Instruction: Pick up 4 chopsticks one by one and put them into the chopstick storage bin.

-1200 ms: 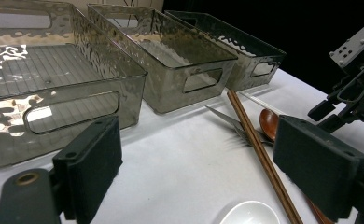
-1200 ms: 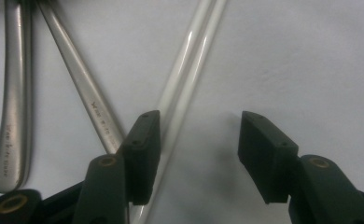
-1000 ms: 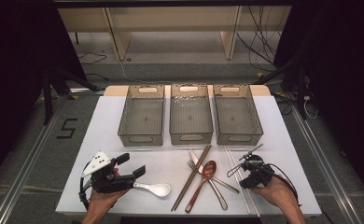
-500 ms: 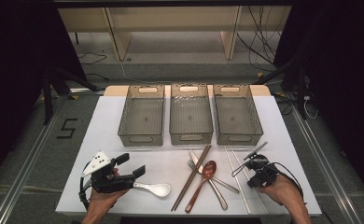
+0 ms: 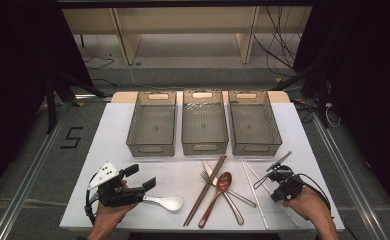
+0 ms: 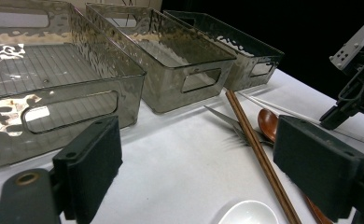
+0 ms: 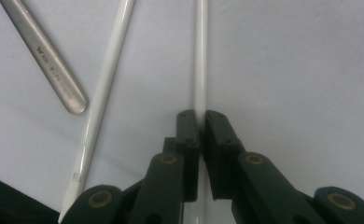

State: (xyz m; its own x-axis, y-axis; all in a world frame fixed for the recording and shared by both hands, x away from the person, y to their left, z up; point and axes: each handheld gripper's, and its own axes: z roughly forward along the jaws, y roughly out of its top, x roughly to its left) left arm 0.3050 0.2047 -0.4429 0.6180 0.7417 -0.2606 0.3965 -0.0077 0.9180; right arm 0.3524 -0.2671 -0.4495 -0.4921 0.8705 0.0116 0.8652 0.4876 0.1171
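Right gripper (image 7: 201,122) clamps one white chopstick (image 7: 200,56) on the table.

Its jaws have just been closing and now pinch the chopstick between the pads, near its end closer to the person; the stick's long axis runs straight ahead of the jaws, toward the right-hand bin (image 5: 253,125). The second white chopstick (image 7: 104,88) lies free just beside it, angled away to the left in the right gripper view. The left gripper (image 5: 139,186) hovers with jaws wide apart and holding nothing, above the white soup spoon (image 5: 167,202), well apart from the chopsticks.
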